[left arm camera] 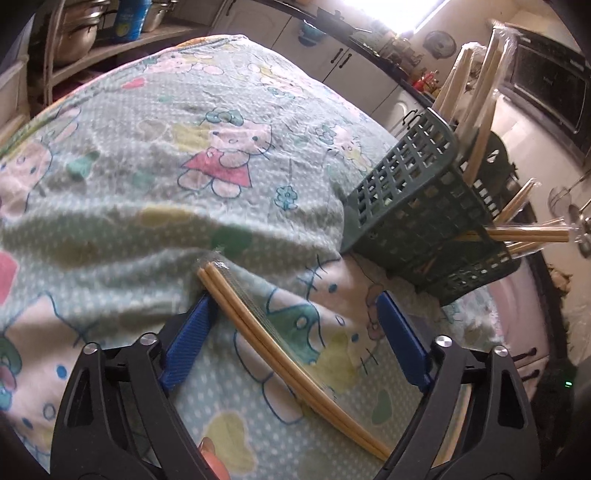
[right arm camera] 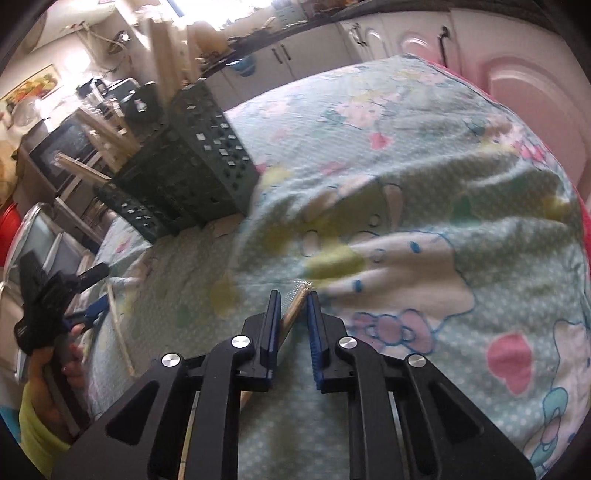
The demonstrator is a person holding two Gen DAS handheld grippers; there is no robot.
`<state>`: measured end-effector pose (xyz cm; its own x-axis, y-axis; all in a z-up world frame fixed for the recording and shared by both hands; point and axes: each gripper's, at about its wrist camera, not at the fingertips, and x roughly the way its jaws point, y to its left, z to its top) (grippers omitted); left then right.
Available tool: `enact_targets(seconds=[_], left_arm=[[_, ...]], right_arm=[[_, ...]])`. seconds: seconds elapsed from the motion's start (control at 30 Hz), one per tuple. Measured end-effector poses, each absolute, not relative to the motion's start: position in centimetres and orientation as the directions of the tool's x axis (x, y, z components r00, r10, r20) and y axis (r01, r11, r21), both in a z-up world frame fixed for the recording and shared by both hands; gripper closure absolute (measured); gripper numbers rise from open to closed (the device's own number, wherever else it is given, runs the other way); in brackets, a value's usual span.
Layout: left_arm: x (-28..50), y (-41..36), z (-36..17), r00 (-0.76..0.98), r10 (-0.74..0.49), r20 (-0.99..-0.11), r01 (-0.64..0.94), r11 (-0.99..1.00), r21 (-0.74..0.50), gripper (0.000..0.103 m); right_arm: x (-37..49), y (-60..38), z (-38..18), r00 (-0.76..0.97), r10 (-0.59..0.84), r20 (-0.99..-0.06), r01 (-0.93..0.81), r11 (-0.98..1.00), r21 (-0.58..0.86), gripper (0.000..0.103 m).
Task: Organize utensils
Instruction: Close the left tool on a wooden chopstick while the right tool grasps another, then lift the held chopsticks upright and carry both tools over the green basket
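A wrapped pair of wooden chopsticks [left arm camera: 280, 354] lies slanted on the printed cloth between the fingers of my left gripper [left arm camera: 293, 297]. Its jaws stand wide open, and the pair's far end lies close to the left blue pad [left arm camera: 188, 339]. A dark green slotted basket [left arm camera: 417, 206] stands to the right, with several wrapped chopsticks sticking out of it. In the right wrist view my right gripper [right arm camera: 293, 295] is shut on another wrapped pair of chopsticks [right arm camera: 295, 308], low over the cloth. The basket [right arm camera: 207, 155] stands beyond it to the left. The left gripper [right arm camera: 85, 310], held in a hand, shows at the far left.
A pale green cloth with cartoon cats [left arm camera: 221, 110] covers the table in soft folds. The table's edge drops off just beyond the basket. White cabinets [left arm camera: 332, 55], a microwave [left arm camera: 546, 92] and a shelf of metal pots [left arm camera: 74, 33] ring the room.
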<state>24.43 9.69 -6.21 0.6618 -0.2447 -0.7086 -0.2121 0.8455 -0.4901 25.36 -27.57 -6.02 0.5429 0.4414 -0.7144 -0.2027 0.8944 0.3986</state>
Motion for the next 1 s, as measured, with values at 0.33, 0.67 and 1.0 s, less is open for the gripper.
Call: enact_targets(seconds=[0.33, 0.67, 1.0], left_arm=[[24.7, 12.7, -6.7, 0.649, -0.226, -0.727, -0.284, 0.814, -0.507, 0.089], [22.7, 12.8, -2.6, 0.724, -0.274, -0.633, -0.184, 0.808, -0.559, 0.098], [20.9, 9.3, 5.7, 0.819, -0.295, -0.493, 0.022, 0.874, -0.486, 0.102]], right_arm=[[24.2, -23.7, -1.2, 0.57, 0.51, -0.644, -0.348, 0.86, 0.374, 0.095], [23.6, -19.8, 2.5, 0.578, 0.551, -0.603, -0.455, 0.83, 0.323, 0.097], [22.7, -18.0, 7.3, 0.62, 0.594, -0.513, -0.535, 0.798, 0.277, 0.098]])
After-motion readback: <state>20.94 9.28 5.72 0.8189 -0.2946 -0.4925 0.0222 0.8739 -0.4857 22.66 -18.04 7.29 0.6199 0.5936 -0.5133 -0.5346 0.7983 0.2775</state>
